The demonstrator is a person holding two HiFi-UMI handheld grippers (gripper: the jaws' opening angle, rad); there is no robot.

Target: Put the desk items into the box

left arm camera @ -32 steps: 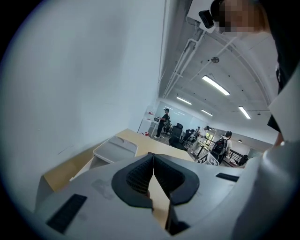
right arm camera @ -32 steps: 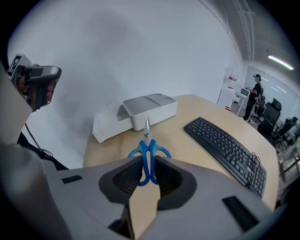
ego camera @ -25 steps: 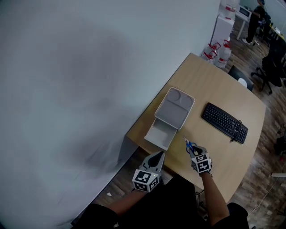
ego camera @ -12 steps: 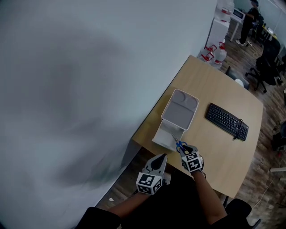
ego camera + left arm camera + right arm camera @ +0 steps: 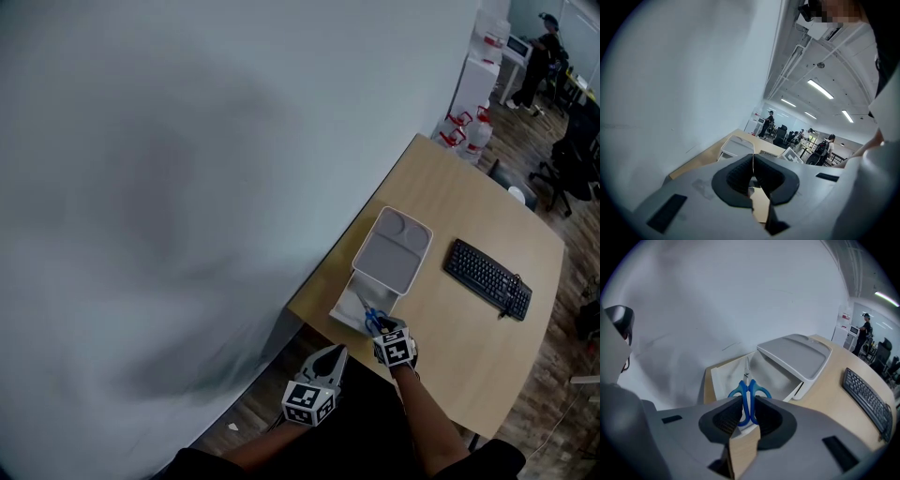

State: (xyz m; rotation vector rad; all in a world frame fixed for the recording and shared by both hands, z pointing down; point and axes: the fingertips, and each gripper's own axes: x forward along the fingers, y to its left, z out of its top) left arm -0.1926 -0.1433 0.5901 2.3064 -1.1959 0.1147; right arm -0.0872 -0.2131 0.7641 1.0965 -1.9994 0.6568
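Over the open box (image 5: 774, 376), blue scissors (image 5: 739, 390) are clamped by the handles in the right gripper (image 5: 749, 403), with the blades pointed out above the box's inside. The box is set at the desk's (image 5: 469, 319) near edge, with the lid (image 5: 394, 251) at its far end. The left gripper (image 5: 752, 165) is held off the desk, jaws pressed together on nothing. A keyboard (image 5: 487, 278) is seen well apart.

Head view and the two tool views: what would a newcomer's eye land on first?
The blue-handled scissors stand out first, clamped in the right tool and pointing into the open white box at the desk's near corner by the wall. A black keyboard lies farther right on the wooden desk. The left tool is shut and empty, off the desk's edge.
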